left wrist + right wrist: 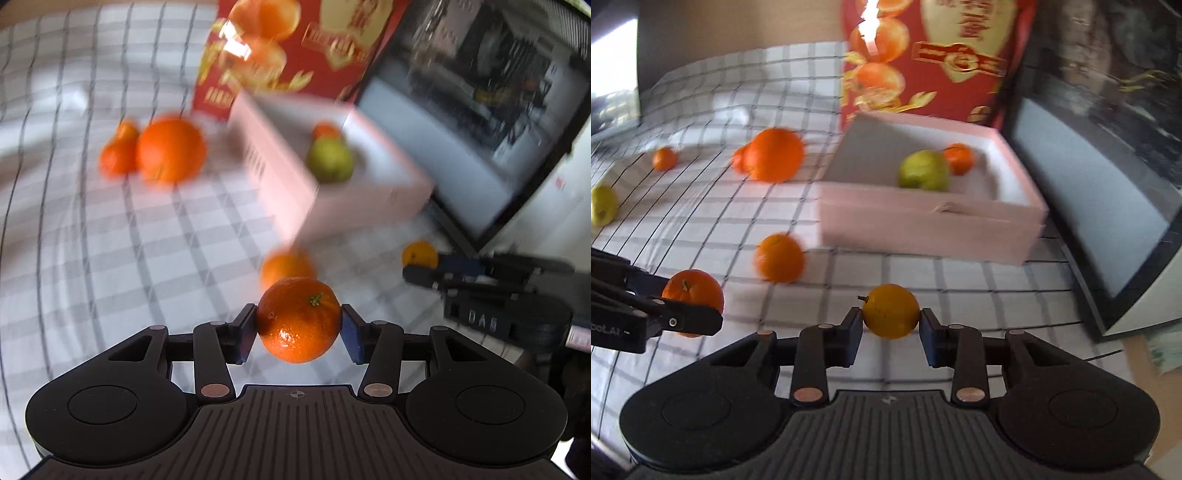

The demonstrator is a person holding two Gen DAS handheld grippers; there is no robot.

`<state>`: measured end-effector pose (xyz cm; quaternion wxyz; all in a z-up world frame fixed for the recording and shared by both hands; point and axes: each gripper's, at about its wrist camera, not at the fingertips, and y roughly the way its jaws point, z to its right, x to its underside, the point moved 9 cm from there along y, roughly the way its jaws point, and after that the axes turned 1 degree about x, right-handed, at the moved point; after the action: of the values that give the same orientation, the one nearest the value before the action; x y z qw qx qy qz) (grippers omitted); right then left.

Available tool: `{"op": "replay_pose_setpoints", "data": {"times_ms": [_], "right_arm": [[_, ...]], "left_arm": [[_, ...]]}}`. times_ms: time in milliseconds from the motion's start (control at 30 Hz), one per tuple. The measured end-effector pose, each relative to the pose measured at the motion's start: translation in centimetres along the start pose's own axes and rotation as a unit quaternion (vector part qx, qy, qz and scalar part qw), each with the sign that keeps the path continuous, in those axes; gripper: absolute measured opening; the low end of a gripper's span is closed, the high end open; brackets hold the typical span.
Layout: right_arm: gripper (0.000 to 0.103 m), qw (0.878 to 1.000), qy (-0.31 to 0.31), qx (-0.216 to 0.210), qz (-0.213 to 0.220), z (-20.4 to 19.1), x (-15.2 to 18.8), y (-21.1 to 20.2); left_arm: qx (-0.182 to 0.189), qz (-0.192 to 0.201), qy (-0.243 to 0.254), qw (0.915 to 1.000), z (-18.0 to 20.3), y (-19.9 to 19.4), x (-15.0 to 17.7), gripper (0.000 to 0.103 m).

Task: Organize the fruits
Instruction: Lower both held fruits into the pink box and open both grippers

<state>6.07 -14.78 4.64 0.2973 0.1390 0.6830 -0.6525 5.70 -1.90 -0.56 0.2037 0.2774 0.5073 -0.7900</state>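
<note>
My left gripper [299,323] is shut on a mandarin [298,317] and holds it above the checked cloth; it also shows in the right wrist view [692,295]. My right gripper [891,326] is shut on a small yellow-orange fruit [891,311], which also shows in the left wrist view [419,254]. A pink open box [923,229] ahead holds a green pear [923,170] and a small mandarin [958,158]. Loose fruit on the cloth: a big orange [774,154], a mandarin [780,257], a small mandarin [665,158], a yellow pear [602,205].
A red printed fruit carton [923,55] stands behind the pink box. A dark framed screen [1108,192] leans at the right. The checked cloth [701,110] covers the table to the left and back.
</note>
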Motion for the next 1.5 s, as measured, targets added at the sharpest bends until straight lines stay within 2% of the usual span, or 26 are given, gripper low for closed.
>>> {"op": "replay_pose_setpoints", "data": {"times_ms": [67,167,300,367,433,500,667,867,1000,1067,1133,1200,1300,1367,1400,1433,1500], "right_arm": [[0.033,1.0,0.004,0.0,0.02,1.3,-2.2,-0.2],[0.033,0.998,-0.017,0.01,0.066,3.2,-7.1,-0.9],[0.033,0.993,-0.041,0.016,0.107,5.3,-13.6,-1.4],[0.033,0.992,-0.048,0.013,0.114,6.2,-15.9,-0.9],[0.033,0.992,-0.051,0.014,0.113,6.8,-17.0,0.1],[0.033,0.993,-0.049,0.015,0.105,7.1,-16.9,1.3],[0.033,0.998,-0.022,-0.009,0.056,7.2,-14.5,5.4],[0.033,0.999,-0.024,-0.015,0.015,6.8,-11.6,8.7],[0.033,0.999,-0.008,-0.032,0.001,6.2,-11.1,9.9],[0.04,1.0,-0.005,-0.03,0.005,5.9,-11.1,10.0],[0.056,1.0,-0.006,-0.026,0.014,5.7,-11.2,9.7],[0.061,0.999,-0.006,-0.024,0.022,5.5,-11.3,9.3],[0.063,1.0,-0.001,-0.02,0.024,5.4,-11.1,8.8],[0.065,1.0,-0.001,-0.014,0.025,5.2,-11.0,8.6],[0.066,1.0,-0.004,-0.009,0.025,5.1,-11.0,8.5],[0.066,1.0,-0.009,-0.003,0.025,4.9,-10.9,8.5],[0.066,1.0,-0.016,0.012,0.023,4.7,-10.8,8.4]], "left_arm": [[0.008,0.026,0.006,0.9996,0.7,0.1,-4.1,0.053],[0.011,0.07,0.027,0.9971,2.2,-0.5,-11.8,0.053],[0.011,0.087,0.049,0.9949,4.1,-0.5,-20.9,0.053],[0.0,0.096,0.062,0.9934,4.9,0.3,-23.7,0.053],[-0.014,0.102,0.075,0.9919,5.3,1.8,-24.9,0.054],[-0.015,0.09,0.072,0.9932,5.4,4.0,-25.0,0.054],[-0.025,0.034,0.087,0.9953,4.8,9.3,-22.4,0.054],[-0.035,0.008,0.066,0.9972,3.0,12.1,-20.8,0.054],[-0.042,0.021,0.07,0.9964,2.8,12.2,-21.1,0.054],[-0.038,0.03,0.067,0.9966,2.6,11.8,-21.3,0.054],[-0.035,0.032,0.064,0.9969,2.3,11.4,-21.6,0.054],[-0.033,0.031,0.065,0.9969,2.2,11.1,-21.7,0.054],[-0.036,0.026,0.085,0.9954,2.3,10.7,-21.5,0.055],[-0.079,0.022,0.135,0.9875,2.5,10.8,-21.2,0.052],[-0.087,0.011,0.154,0.9842,2.8,11.0,-20.9,0.052],[-0.086,0.002,0.163,0.9829,3.0,11.1,-20.7,0.052],[-0.062,0.0,0.154,0.9861,3.3,10.9,-20.5,0.052]]}}
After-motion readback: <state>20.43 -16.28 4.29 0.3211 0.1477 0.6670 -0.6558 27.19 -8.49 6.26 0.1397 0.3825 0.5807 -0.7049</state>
